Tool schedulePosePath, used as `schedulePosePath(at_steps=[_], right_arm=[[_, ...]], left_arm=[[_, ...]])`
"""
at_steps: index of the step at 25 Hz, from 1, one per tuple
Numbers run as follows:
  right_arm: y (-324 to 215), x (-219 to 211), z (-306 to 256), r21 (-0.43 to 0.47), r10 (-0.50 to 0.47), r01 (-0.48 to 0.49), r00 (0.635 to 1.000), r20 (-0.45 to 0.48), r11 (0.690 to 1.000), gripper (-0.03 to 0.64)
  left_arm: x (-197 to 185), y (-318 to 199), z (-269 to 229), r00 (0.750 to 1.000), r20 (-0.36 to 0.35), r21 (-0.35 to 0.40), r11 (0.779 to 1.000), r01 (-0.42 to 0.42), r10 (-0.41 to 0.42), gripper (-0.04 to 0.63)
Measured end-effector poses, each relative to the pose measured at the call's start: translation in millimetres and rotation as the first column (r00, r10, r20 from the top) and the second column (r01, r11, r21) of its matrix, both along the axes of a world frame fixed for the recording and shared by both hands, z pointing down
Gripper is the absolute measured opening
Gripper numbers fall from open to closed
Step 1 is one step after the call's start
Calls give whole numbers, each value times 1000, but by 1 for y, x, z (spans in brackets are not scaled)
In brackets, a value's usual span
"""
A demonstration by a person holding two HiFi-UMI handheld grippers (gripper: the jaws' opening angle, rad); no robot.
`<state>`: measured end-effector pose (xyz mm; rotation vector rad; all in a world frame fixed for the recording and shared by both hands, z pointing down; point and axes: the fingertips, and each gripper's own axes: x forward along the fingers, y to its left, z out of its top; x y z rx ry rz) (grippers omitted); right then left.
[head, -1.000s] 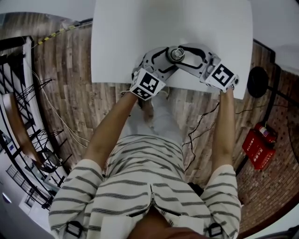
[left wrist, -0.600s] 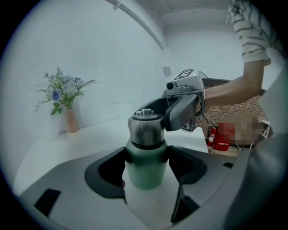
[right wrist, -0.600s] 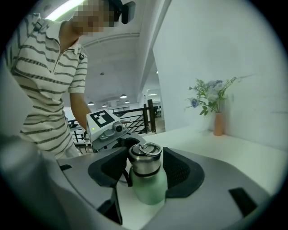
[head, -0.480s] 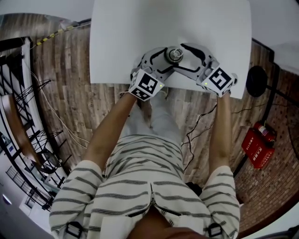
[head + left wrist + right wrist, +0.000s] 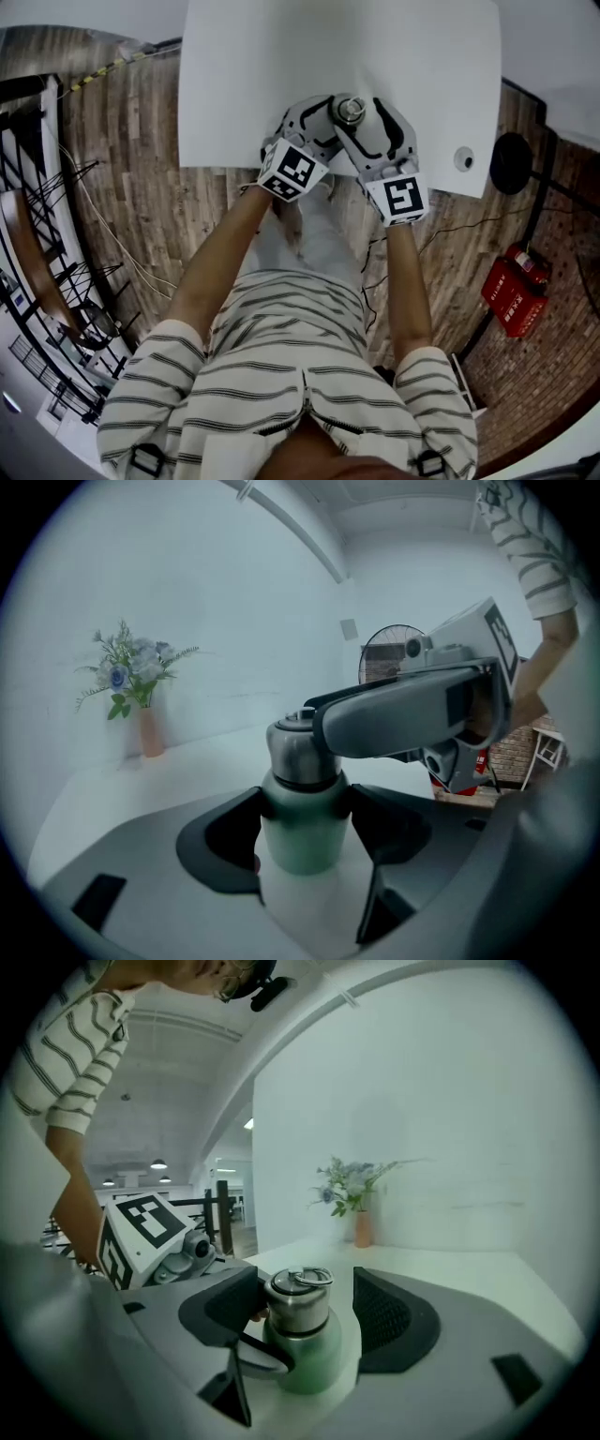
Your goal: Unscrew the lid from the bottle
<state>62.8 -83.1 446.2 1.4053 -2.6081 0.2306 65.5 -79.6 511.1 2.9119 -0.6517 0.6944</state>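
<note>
While the head view shows only the top of the steel lid (image 5: 352,110) ringed by both grippers near the front edge of the white table (image 5: 281,66), the gripper views give the contact detail.

Left gripper view: the left gripper (image 5: 302,810) is clamped on the pale green bottle (image 5: 300,846), with both dark pads pressed against the body just under the lid. The bottle stands upright on the table. Only this view shows a peach vase of blue flowers (image 5: 146,726) far left on the table and a round fan (image 5: 392,654) behind.

Right gripper view: the right gripper (image 5: 307,1309) straddles the lid with its jaws apart. The left pad is at or near the lid, I can't tell if it touches, and there is a clear gap on the right side. It grips nothing.

Only the head view shows a small white round disc (image 5: 463,157) at the table's right edge.

Arms: both bare forearms reach forward. The left one angles inward. The right one runs nearly straight, its marker cube nearer the body than the left's.
</note>
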Motion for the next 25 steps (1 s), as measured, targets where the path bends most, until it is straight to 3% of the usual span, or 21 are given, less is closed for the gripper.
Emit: schedulePosePath(at_steps=[7, 11, 15, 25], right_arm=[[1, -12, 5, -5, 174, -174, 985, 1, 985, 316], [-2, -7, 8, -20, 238, -239, 971, -27, 971, 279], [-4, -6, 9, 6, 242, -242, 968, -65, 970, 250], [-5, -8, 9, 8, 208, -208, 978, 1, 978, 249]], left_arm=[[-2, 1, 0, 1000, 3, -2, 1000, 3, -3, 299], [-1, 1, -1, 1000, 6, -2, 1000, 6, -6, 299], [0, 1, -1, 1000, 3, -3, 1000, 5, -5, 299], [-2, 1, 1, 1000, -1, -1, 1000, 5, -5, 299]])
